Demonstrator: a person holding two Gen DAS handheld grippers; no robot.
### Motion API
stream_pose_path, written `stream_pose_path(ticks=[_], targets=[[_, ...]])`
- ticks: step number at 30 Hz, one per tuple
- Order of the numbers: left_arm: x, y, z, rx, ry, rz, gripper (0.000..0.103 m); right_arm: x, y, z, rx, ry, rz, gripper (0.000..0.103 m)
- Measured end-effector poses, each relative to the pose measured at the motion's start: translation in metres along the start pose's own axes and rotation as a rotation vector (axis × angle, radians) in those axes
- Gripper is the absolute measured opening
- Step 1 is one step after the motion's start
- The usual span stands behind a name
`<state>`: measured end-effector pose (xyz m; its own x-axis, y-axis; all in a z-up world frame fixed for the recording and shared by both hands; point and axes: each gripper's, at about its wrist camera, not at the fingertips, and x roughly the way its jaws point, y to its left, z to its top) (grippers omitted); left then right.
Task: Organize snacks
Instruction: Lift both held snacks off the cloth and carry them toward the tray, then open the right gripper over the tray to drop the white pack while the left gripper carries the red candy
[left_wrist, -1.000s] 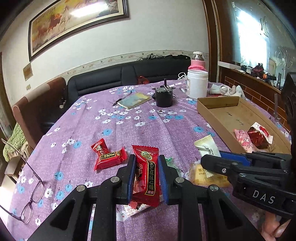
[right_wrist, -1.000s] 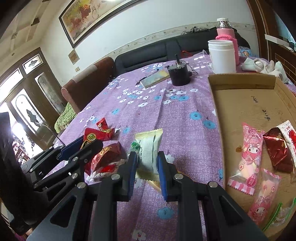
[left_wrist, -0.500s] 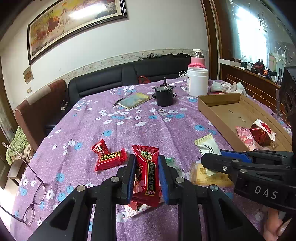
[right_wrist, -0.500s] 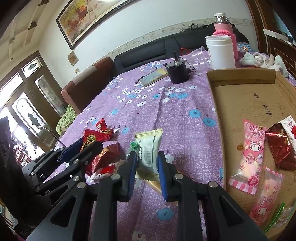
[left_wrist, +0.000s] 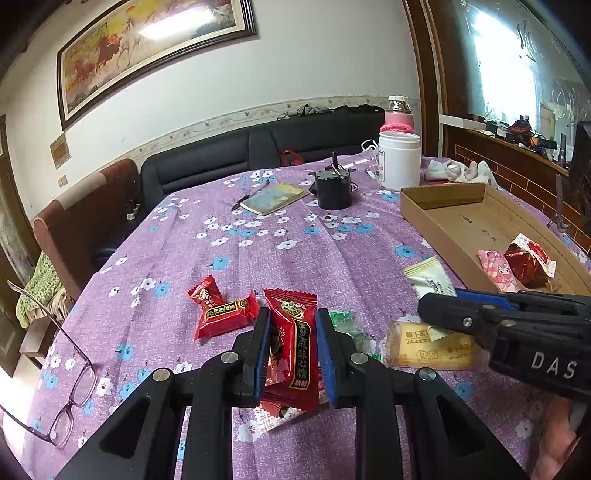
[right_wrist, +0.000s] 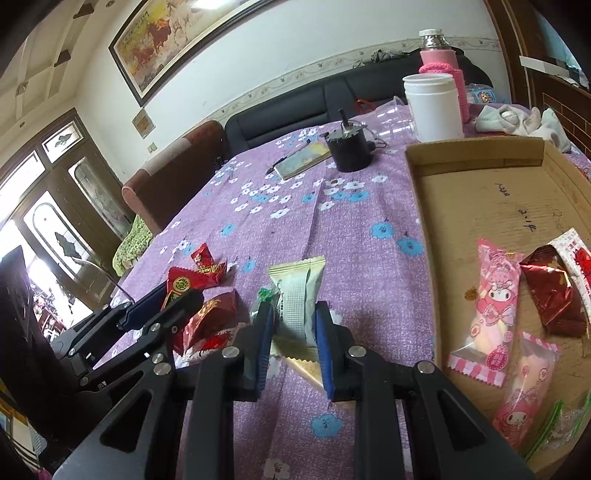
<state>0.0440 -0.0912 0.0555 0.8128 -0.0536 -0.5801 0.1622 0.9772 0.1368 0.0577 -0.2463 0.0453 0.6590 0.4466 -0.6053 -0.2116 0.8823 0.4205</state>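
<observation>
The left gripper pinches a glossy red candy wrapper with crimped ends above the purple floral tablecloth. The right gripper is clamped on a matte pale-green wafer packet, left of the shallow cardboard tray.

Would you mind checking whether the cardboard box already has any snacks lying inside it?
Yes, the cardboard box holds two pink snack packets and a dark red foil packet.

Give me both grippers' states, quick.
Left gripper: shut on the red candy packet.
Right gripper: shut on the white snack packet.
</observation>
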Motion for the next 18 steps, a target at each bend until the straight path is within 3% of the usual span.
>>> stream_pose_path(ticks=[7, 18], targets=[[-0.002, 0.004, 0.001, -0.028, -0.001, -0.020, 0.025, -0.010, -0.009, 0.007, 0.024, -0.041, -0.030, 0.022], [-0.025, -0.017, 0.010, -0.054, -0.021, -0.127, 0.024, -0.033, -0.039, 0.024, 0.104, -0.109, -0.059, 0.022]])
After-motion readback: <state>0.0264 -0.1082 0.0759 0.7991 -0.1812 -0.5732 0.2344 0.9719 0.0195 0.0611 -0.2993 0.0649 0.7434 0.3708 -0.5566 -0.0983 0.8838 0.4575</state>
